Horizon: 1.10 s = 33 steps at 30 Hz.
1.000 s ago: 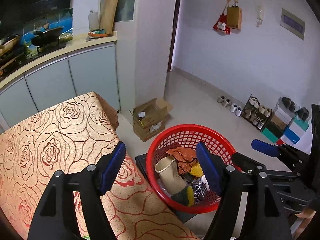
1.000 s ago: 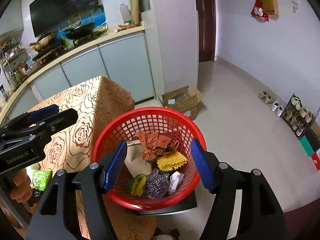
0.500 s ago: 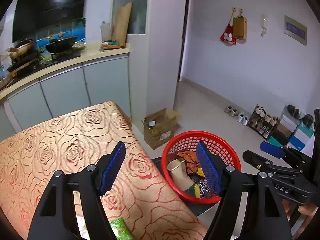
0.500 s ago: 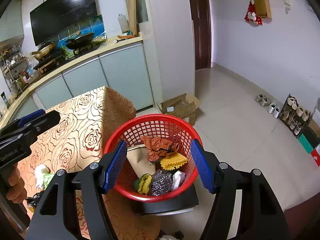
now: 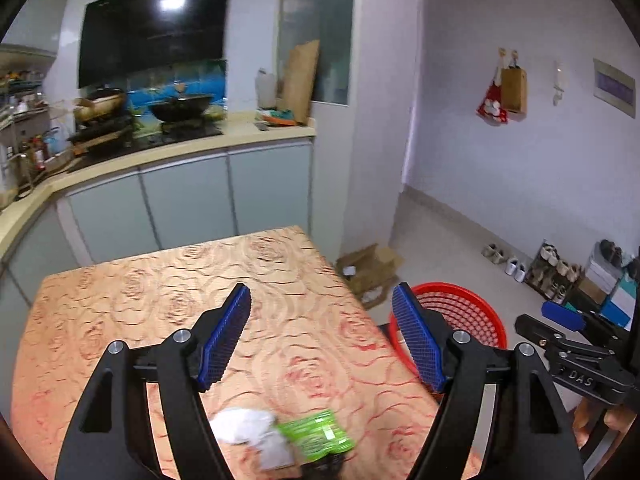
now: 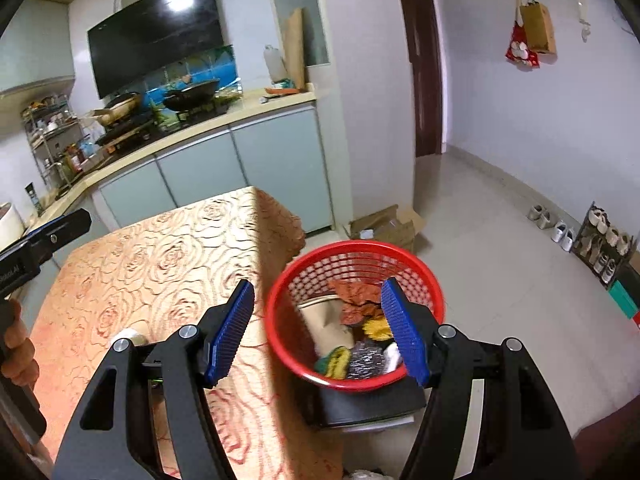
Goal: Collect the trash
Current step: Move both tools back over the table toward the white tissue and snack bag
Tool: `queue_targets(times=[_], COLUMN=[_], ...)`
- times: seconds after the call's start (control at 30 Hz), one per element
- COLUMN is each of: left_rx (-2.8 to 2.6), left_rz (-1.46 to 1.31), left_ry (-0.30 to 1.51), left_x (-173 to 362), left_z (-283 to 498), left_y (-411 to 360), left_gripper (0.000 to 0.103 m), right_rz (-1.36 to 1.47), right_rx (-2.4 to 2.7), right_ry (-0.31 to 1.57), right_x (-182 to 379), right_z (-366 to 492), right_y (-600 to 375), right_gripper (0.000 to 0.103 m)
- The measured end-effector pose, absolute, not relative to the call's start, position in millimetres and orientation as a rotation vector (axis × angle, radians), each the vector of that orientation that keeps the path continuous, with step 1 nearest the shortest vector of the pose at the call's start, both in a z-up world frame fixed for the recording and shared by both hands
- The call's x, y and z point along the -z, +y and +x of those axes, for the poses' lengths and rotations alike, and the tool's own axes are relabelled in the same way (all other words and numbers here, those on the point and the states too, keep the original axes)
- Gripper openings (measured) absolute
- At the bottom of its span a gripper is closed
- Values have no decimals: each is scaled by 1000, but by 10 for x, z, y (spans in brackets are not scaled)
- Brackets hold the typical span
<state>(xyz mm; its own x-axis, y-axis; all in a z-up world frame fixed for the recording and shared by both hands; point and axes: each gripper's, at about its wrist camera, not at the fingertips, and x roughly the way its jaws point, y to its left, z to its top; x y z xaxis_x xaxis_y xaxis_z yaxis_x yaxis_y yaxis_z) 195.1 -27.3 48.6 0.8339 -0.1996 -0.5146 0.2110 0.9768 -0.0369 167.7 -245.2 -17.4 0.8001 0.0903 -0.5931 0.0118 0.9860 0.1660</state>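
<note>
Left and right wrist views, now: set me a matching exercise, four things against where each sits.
Things:
1. green wrapper
2. crumpled white tissue
3. steel scourer
4. cardboard box

Places:
A. on the floor beyond the basket
B. inside the red basket
C. on the tablecloth, between the white item and the table's basket-side edge
D. on the tablecloth, beside the green item

Pairs: 1-C, 2-D, 3-B, 4-A
</note>
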Motion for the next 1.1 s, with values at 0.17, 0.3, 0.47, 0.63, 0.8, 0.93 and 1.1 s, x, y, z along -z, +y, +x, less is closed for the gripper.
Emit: queue_targets(times=[0.17, 0.3, 0.47, 0.63, 0.8, 0.93, 1.1], left_rx=[155, 121, 84, 52, 38, 38, 58], left_rz=[12, 3, -2, -15, -26, -34, -28], left_ry=[528, 530, 545, 565, 580, 592, 609], left_x=[-512, -497, -417, -319, -233, -174, -96], left_z=[1766, 1636, 1507, 1449, 1396, 1363, 1336], left_y=[51, 256, 477, 677, 768, 820, 837], left_gripper=[72, 73, 73, 73, 73, 73, 73], right_rz=[151, 136, 125, 117, 110, 109, 95], right_rx=[-84, -118, -150, -177, -197, -211, -231], right_ry=[635, 634, 634, 634, 636, 641, 648], right_x=[126, 90, 76, 64, 60, 72, 97], right_z=[1611, 1575, 1537, 1507, 1481, 1467, 1462], right_y=[-2265, -2097, -1951, -1823, -1737, -1663, -1563], right_gripper=[64, 64, 64, 65, 65, 65, 65])
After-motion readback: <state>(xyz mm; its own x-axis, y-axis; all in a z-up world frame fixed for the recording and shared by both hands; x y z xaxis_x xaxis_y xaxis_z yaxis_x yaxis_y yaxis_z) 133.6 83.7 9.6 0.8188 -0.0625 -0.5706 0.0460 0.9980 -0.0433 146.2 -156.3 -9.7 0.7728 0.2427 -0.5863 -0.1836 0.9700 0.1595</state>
